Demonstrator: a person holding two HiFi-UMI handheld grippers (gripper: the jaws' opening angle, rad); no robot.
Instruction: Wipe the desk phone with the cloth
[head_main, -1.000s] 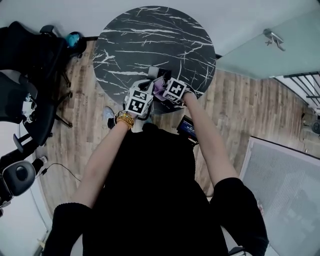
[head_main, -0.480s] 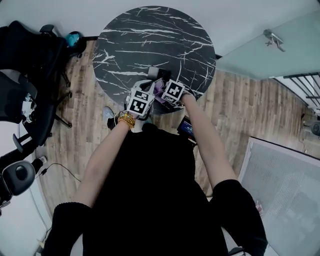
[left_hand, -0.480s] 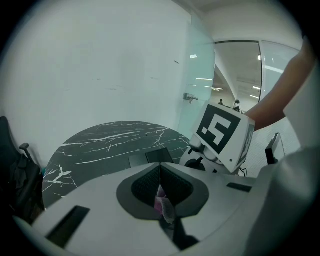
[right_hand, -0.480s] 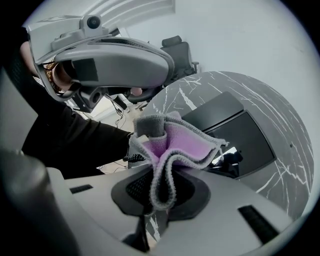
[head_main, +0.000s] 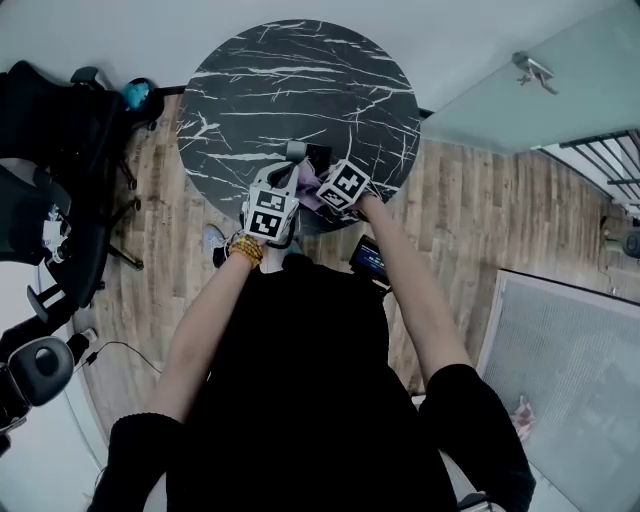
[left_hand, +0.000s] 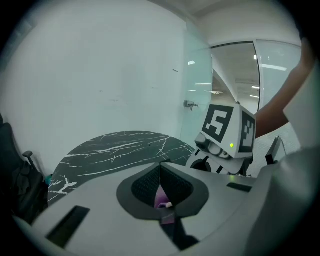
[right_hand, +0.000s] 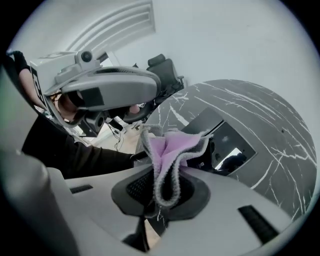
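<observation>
Phone sits at the near edge of the round marble desk, screen up, with the dark top spreading beyond it to the far and left edges. Both claws hang over that near edge, close beside each other, with the person's arms reaching in from the wooden floor side. A black chair stands off the desk's left edge.

The right claw is clamped on the purple cloth, which stands up in folds from its jaws, just short of the phone. The left claw has its jaws pressed together, a sliver of purple caught low between them.
</observation>
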